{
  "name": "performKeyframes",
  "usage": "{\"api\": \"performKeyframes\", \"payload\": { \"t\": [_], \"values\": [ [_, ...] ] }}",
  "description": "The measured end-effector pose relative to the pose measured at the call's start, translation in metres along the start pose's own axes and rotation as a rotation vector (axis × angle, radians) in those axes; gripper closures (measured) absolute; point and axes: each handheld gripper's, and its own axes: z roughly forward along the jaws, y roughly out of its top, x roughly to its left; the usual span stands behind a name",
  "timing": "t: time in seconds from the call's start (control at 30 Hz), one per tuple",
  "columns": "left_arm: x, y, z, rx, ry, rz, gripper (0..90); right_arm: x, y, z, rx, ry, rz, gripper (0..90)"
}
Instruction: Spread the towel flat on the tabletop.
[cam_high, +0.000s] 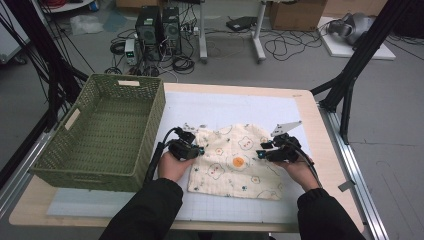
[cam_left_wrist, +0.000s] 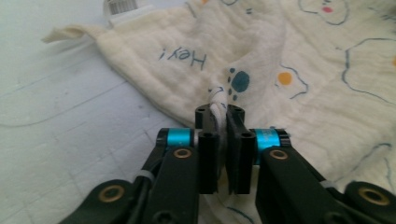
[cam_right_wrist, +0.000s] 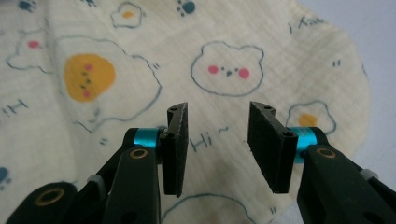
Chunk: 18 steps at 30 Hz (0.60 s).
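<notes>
cloth (cam_high: 235, 162) spread on bench (cam_high: 310, 115) beside green basket (cam_high: 100, 135) | my left gripper (cam_left_wrist: 222, 114) pinching a fold at its edge | my right gripper (cam_right_wrist: 218, 135) spread above cloth, nothing held | basket empty, cloth unfolded

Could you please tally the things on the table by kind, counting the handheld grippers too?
Printed cloth: 1
Green basket: 1
Grippers: 2, left gripper and right gripper
Total: 4
</notes>
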Motion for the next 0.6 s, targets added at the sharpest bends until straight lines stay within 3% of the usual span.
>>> {"api": "performKeyframes", "payload": {
  "t": [0.03, 0.1, 0.2, 0.27, 0.3, 0.33, 0.47, 0.53, 0.6],
  "values": [
    [0.001, 0.001, -0.002, -0.034, 0.01, -0.02, 69.6, -0.002, -0.004, 0.003, 0.013, 0.005, 0.018, 57.9],
    [0.003, 0.004, -0.004, -0.1, 0.009, -0.042, 67.5, -0.004, -0.012, 0.009, 0.019, 0.006, 0.048, 60.8],
    [0.005, 0.006, 0.0, -0.118, 0.032, -0.069, 69.4, -0.005, -0.017, 0.007, -0.018, -0.011, 0.053, 71.8],
    [0.008, 0.004, 0.007, -0.074, 0.019, -0.095, 73.4, -0.006, -0.018, 0.006, -0.013, 0.001, 0.058, 82.8],
    [0.009, 0.002, 0.011, -0.021, 0.005, -0.098, 81.2, -0.007, -0.018, 0.006, -0.012, 0.008, 0.055, 87.1],
    [0.009, 0.001, 0.011, -0.03, 0.002, -0.099, 84.4, -0.006, -0.019, 0.006, -0.013, 0.018, 0.053, 87.9],
    [0.003, 0.001, 0.004, 0.023, 0.001, -0.055, 86.4, -0.004, -0.021, 0.001, 0.007, 0.053, 0.044, 88.8],
    [0.002, 0.001, -0.002, 0.049, -0.047, -0.033, 86.2, 0.0, -0.023, -0.003, 0.034, 0.115, 0.031, 88.8],
    [-0.001, 0.003, -0.01, 0.007, -0.048, -0.017, 83.4, 0.004, -0.025, -0.009, 0.052, 0.151, 0.008, 84.4]
  ]
}}
